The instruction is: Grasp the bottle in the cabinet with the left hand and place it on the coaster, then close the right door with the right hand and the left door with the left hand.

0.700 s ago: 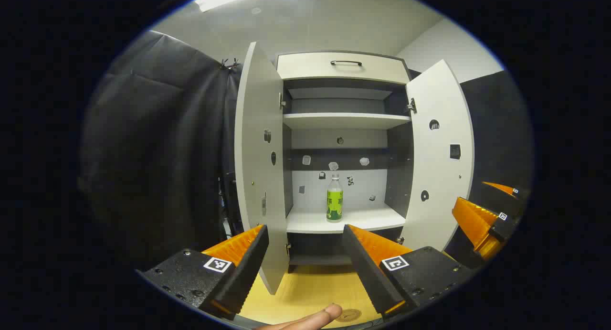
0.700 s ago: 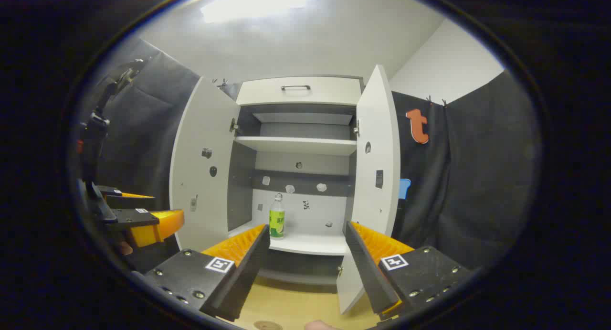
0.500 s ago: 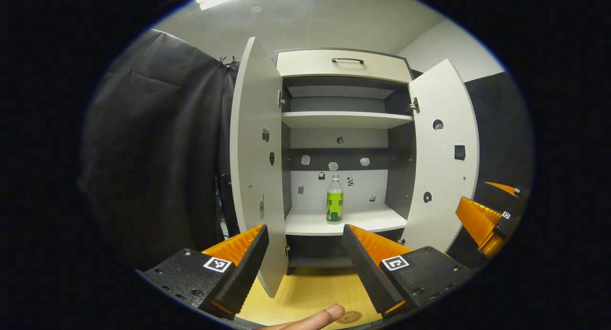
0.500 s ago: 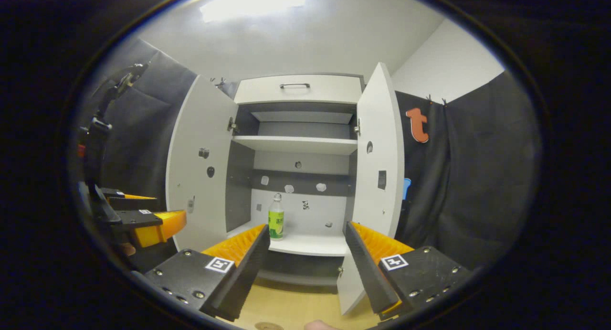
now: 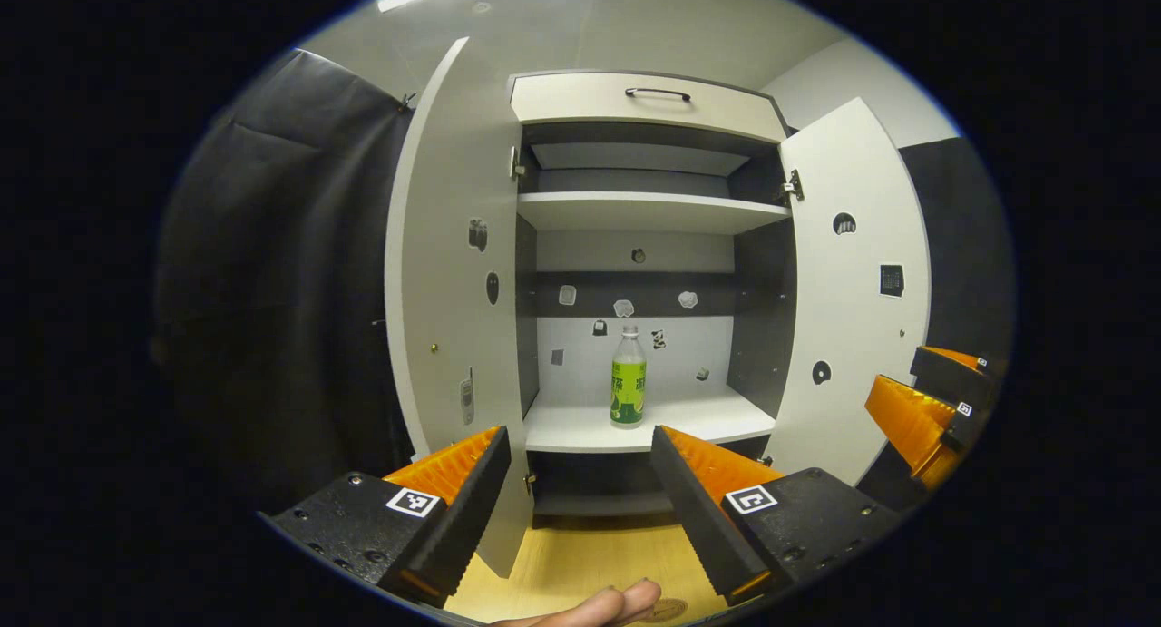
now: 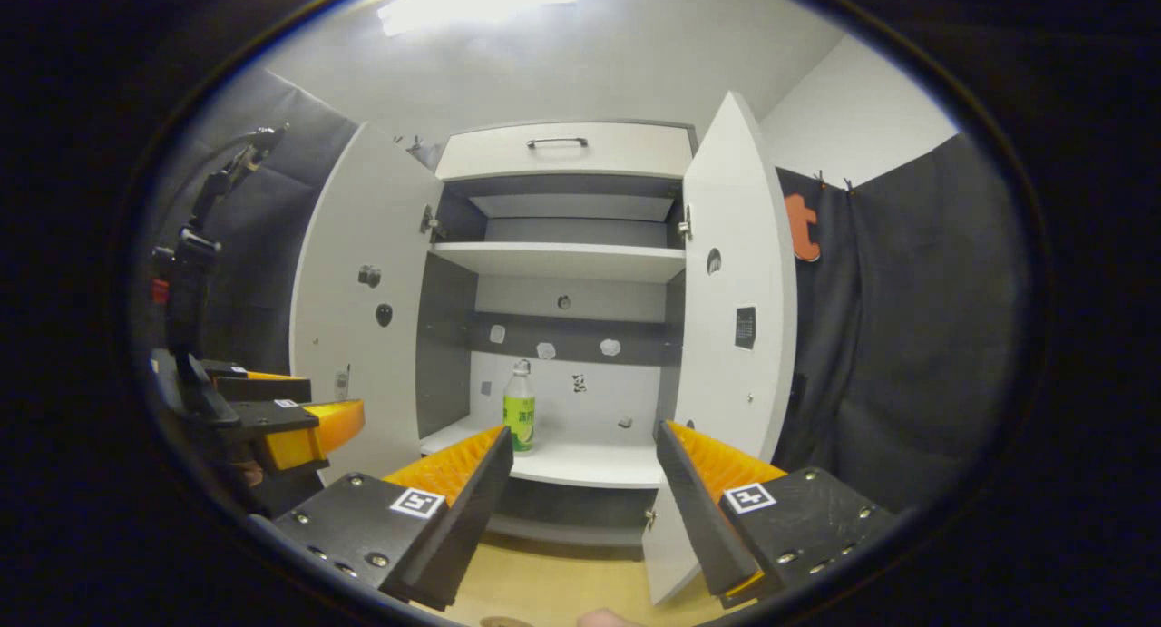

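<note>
A clear bottle with a green label (image 5: 628, 379) (image 6: 519, 408) stands upright on the lower white shelf (image 5: 580, 427) of the cabinet. Both doors stand wide open: the left door (image 5: 449, 291) (image 6: 358, 309) and the right door (image 5: 853, 291) (image 6: 730, 318). My left gripper (image 5: 576, 486) is open, some way in front of the cabinet, with the bottle seen between its fingers. My right gripper (image 6: 580, 486) is open too, in front of the right door. In the left gripper view it shows at the right edge (image 5: 925, 409). A round coaster (image 5: 669, 607) lies on the wooden table by a fingertip (image 5: 626, 602).
Above the bottle's shelf sit an upper shelf (image 5: 648, 211) and a drawer with a dark handle (image 5: 658, 93). Small stickers dot the cabinet's back panel and doors. Black cloth walls flank the cabinet. The wooden tabletop (image 5: 590, 563) runs beneath the cabinet front.
Both grippers have moved closer to the cabinet, so the doors and shelves loom larger. The bottle has stayed put. Both grippers remain open.
</note>
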The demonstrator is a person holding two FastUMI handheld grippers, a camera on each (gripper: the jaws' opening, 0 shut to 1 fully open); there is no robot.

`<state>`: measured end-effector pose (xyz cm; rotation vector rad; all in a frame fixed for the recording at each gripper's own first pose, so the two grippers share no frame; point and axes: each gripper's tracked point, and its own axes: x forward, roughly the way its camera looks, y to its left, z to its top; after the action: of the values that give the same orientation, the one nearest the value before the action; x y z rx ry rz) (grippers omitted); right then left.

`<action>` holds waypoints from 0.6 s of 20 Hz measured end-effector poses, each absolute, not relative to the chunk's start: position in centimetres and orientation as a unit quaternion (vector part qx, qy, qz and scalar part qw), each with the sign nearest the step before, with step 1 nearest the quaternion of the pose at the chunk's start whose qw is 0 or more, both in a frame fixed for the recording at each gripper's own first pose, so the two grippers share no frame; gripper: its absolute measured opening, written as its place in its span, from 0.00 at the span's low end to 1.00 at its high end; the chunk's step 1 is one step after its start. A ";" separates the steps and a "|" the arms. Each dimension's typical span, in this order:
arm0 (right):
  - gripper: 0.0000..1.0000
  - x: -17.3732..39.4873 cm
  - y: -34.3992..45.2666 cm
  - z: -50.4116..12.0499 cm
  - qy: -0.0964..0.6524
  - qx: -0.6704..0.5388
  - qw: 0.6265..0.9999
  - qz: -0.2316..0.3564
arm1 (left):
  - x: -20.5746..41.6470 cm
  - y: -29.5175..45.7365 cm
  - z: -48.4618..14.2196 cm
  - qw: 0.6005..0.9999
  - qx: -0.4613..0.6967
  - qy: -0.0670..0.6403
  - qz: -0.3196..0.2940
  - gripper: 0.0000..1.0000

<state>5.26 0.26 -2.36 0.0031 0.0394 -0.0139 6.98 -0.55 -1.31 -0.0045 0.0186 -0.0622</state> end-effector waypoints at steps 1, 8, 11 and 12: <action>0.96 5.6 0.2 -2.5 0.022 0.000 1.000 -0.009 | 7.5 -0.7 -1.5 0.999 0.001 0.012 -0.033 0.99; 0.96 7.0 -0.9 -3.1 0.029 0.003 0.999 -0.022 | 12.0 -1.8 -2.8 0.999 0.003 0.023 -0.045 0.98; 0.96 7.6 -1.5 -3.2 0.031 0.003 0.999 -0.028 | 14.4 -2.4 -3.0 0.998 -0.002 0.026 -0.050 0.98; 0.96 7.8 -1.7 -3.3 0.033 0.002 0.999 -0.031 | 15.2 -2.6 -3.0 0.998 -0.002 0.025 -0.052 0.98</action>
<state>7.82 -1.71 -3.26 0.0040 0.0655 -0.0612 15.19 -2.63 -2.98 -0.0039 0.0502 -0.1031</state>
